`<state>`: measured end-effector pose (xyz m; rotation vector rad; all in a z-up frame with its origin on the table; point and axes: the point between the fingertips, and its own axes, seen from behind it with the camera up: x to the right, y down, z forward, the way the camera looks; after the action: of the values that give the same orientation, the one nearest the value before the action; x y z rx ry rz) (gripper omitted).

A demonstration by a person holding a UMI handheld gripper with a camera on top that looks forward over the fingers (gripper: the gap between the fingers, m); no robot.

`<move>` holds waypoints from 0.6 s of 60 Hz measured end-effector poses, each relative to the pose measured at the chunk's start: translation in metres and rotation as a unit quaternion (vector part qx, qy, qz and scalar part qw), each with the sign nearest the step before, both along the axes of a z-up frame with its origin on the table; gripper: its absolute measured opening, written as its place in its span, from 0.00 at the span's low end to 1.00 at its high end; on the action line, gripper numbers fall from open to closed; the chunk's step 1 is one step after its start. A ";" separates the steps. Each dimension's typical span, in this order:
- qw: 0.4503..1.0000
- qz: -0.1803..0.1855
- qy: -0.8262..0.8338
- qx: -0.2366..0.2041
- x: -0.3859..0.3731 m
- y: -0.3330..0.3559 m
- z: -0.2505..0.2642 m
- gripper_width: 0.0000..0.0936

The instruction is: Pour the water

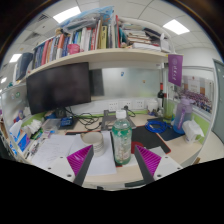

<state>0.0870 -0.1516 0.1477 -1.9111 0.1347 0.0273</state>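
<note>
A clear plastic bottle (121, 142) with a green label stands upright on the pale desk (100, 178), just ahead of my fingers and a little right of centre. A small white cup (97, 143) sits close to its left side. My gripper (114, 162) is open. Its left pad (80, 160) and right pad (148, 158) are spread wide, with clear gaps to the bottle on both sides. Nothing is held. The bottle's base rests by a white sheet of paper (60, 152).
A dark monitor (58, 85) stands at the back left under a shelf of books (95, 40). Blue items (165, 128) and a white box (192, 128) lie to the right. A purple banner (175, 68) hangs behind. Cables and clutter fill the desk's back.
</note>
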 end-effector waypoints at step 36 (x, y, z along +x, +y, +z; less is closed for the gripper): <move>0.997 0.032 -0.060 0.041 0.039 0.125 -0.065 0.55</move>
<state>0.1263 -0.0266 0.0825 -1.8297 -0.0087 -0.0372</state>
